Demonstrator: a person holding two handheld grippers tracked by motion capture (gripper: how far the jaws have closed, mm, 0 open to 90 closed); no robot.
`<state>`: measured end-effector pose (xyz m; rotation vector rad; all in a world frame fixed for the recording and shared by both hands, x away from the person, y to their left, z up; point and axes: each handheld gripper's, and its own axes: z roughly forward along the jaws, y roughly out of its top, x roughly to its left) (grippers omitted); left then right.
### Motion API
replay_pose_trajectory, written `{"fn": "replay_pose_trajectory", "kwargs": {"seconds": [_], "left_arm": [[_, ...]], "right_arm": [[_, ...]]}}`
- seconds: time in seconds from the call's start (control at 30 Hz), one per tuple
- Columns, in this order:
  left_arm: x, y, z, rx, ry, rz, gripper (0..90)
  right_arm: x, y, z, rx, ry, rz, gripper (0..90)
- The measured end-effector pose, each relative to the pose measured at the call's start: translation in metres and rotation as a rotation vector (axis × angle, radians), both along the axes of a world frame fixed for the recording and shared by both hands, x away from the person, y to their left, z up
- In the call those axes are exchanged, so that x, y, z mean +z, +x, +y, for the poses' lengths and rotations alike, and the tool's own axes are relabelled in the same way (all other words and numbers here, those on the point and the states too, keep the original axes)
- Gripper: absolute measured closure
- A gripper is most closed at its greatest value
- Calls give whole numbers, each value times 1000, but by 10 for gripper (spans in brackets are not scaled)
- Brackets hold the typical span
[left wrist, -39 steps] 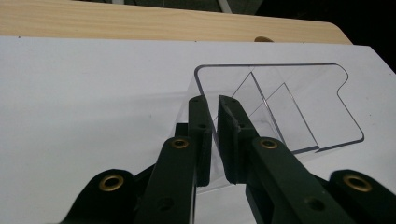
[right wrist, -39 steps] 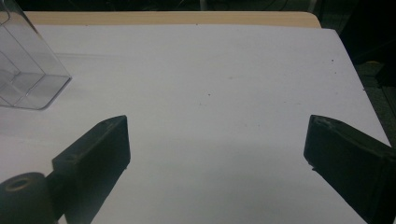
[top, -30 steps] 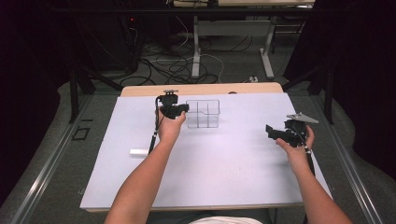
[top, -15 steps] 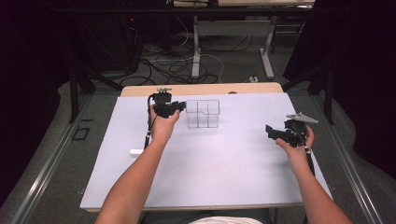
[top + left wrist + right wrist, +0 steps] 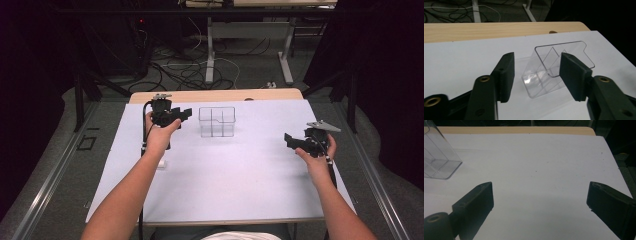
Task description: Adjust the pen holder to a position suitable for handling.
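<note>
Left gripper [image 5: 186,114] backing off the clear divided organizer box [image 5: 217,121]
Its jaws have just been opening — nothing between them; right gripper [image 5: 290,140] is hovering wide open, well apart from the box.

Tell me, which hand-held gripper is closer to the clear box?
Left. The left hand-held gripper sits just left of the clear box, jaws open and apart from it; the right hand-held gripper is far off to its right.

left gripper [image 5: 186,114], its jaws just opening, beside clear divided box [image 5: 217,121].
</note>
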<state>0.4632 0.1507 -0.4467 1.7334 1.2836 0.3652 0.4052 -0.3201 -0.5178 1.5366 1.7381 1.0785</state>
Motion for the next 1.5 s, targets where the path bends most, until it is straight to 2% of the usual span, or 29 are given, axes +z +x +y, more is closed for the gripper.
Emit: {"fn": "replay_pose_trajectory", "kwargs": {"seconds": [0.27,0.33,0.47,0.5,0.67,0.73,0.77,0.87,0.97,1.03,1.13,1.23,1.3,1.43,1.5], "left_arm": [[6,-16,36,29,30,-26,321],[7,-20,47,28,50,-20,314],[7,-26,68,14,39,1,289],[5,-28,73,9,14,-12,260],[5,-33,91,-3,38,-55,156],[5,-34,97,-13,79,-70,154],[3,-35,97,4,84,-84,151],[3,-37,102,-17,164,-89,152],[1,-40,102,-68,279,-101,151],[-2,-41,101,-94,362,-80,160],[-6,-42,101,-127,432,-85,163],[-12,-44,101,-200,502,-97,164],[-15,-45,101,-254,541,-90,164],[-21,-49,99,-348,650,-102,183],[-24,-50,98,-371,669,-114,217]], "right_arm": [[-1,0,-1,-6,4,0,68],[-1,0,-1,-6,3,0,68],[-2,0,1,-8,8,9,68],[-2,0,1,-3,3,7,68],[-1,-1,3,1,4,8,68],[-1,-1,4,5,0,6,68],[-1,-1,4,4,2,6,68],[-1,-1,4,8,-3,6,68],[-1,0,4,9,-2,6,68],[-1,0,4,11,-1,5,68],[-1,0,4,8,3,7,68],[-1,0,4,8,5,6,68],[-1,-1,4,10,2,6,68],[-1,-1,4,13,-5,10,68],[-1,-1,5,13,-4,12,68]]}}
